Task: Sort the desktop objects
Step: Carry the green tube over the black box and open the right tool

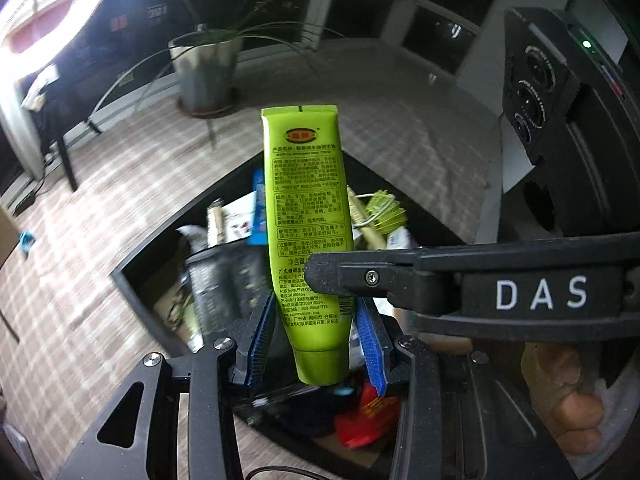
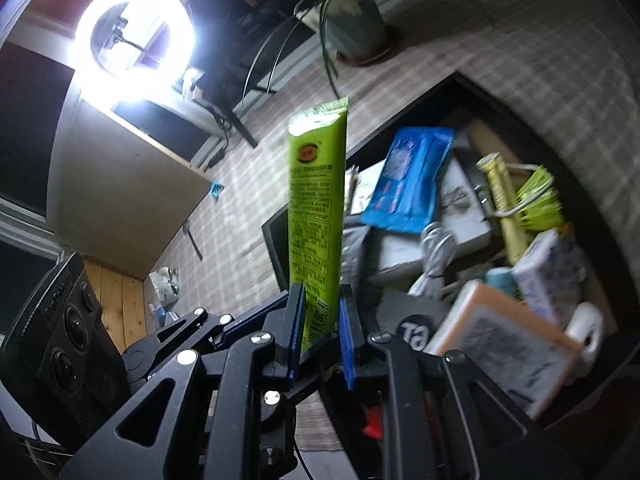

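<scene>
Light, squashy, slick green tube [image 2: 318, 184], pinched low by right gripper [image 2: 320, 304]; flanked by left gripper [image 1: 316, 328], clamped or slack impossible to tell; probably best taken near the stiffer cap end.

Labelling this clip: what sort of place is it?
Probably a home or small office room: checked tablecloth, potted plant, ring light, and a black box of household odds and ends.

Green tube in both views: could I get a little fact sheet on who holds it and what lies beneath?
tube: green, printed text, cap end toward the grippers
right gripper: shut on tube
left gripper: fingers flank the tube near its cap; contact unclear
beneath: black bin crowded with items, among them a blue packet
background: potted plant
</scene>
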